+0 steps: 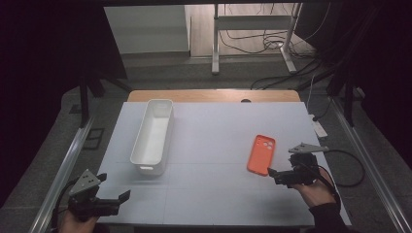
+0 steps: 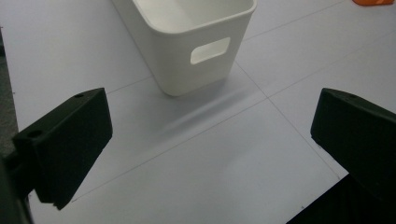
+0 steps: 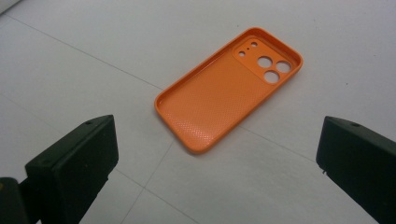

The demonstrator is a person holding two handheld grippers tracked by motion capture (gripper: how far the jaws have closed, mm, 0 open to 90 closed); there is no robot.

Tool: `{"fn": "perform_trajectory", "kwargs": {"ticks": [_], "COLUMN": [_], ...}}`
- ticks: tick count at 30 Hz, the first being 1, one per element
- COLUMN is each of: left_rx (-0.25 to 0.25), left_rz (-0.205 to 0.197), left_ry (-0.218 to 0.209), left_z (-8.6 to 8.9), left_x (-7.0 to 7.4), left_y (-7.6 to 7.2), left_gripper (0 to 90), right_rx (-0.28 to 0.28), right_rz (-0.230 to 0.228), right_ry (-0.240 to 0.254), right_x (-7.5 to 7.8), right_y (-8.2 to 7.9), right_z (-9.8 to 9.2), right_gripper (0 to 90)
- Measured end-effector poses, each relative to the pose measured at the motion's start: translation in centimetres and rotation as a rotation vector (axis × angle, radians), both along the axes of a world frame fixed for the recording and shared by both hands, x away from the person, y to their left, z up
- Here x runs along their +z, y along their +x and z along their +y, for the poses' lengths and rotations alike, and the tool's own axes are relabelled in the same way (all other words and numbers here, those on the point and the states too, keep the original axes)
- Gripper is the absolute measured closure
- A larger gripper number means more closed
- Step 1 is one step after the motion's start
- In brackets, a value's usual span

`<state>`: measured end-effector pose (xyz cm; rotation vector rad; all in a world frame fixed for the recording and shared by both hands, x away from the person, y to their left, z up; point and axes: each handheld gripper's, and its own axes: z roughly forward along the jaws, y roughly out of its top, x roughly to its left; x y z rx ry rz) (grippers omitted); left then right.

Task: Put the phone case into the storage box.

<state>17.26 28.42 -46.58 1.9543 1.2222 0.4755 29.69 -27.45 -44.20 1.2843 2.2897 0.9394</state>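
An orange phone case (image 1: 261, 154) lies inside-up on the white table top (image 1: 218, 131), right of centre. My right gripper (image 1: 281, 171) hovers just at its near right end, open, with nothing between the jaws. In the right gripper view the case (image 3: 229, 93) lies flat ahead of the wide-apart jaws of the right gripper (image 3: 215, 163), camera holes at the far end. A long white bin (image 1: 153, 136) stands left of centre. My left gripper (image 1: 114, 188) is open at the table's near left corner. In the left gripper view the left gripper (image 2: 210, 140) faces the bin's near end (image 2: 191, 46), with its handle slot.
A wooden table edge (image 1: 214, 95) shows behind the white top. Metal rails (image 1: 68, 160) run along both sides. A cable (image 1: 352, 167) trails from the right gripper over the right edge. A desk frame (image 1: 252, 34) and floor cables lie beyond.
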Motion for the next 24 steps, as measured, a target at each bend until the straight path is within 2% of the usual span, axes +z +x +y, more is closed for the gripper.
{"fn": "perform_trajectory", "kwargs": {"ticks": [3,12,24], "left_rx": [0.000,0.001,0.002], "left_rz": [0.000,0.002,0.003], "left_ry": [0.001,0.000,0.002], "left_z": [0.0,0.0,0.0], "left_x": [0.0,0.0,0.0], "left_y": [0.0,0.0,0.0], "left_gripper": [0.0,0.0,0.0], "right_rx": [-0.001,0.012,-0.014], "right_rz": [0.020,0.020,0.014], "right_ry": [-0.003,-0.024,-0.028], "right_x": [-0.1,-0.1,-0.1], "right_y": [0.6,2.0,3.6], "right_z": [0.2,0.6,1.0], "right_gripper": [0.0,0.0,0.0]}}
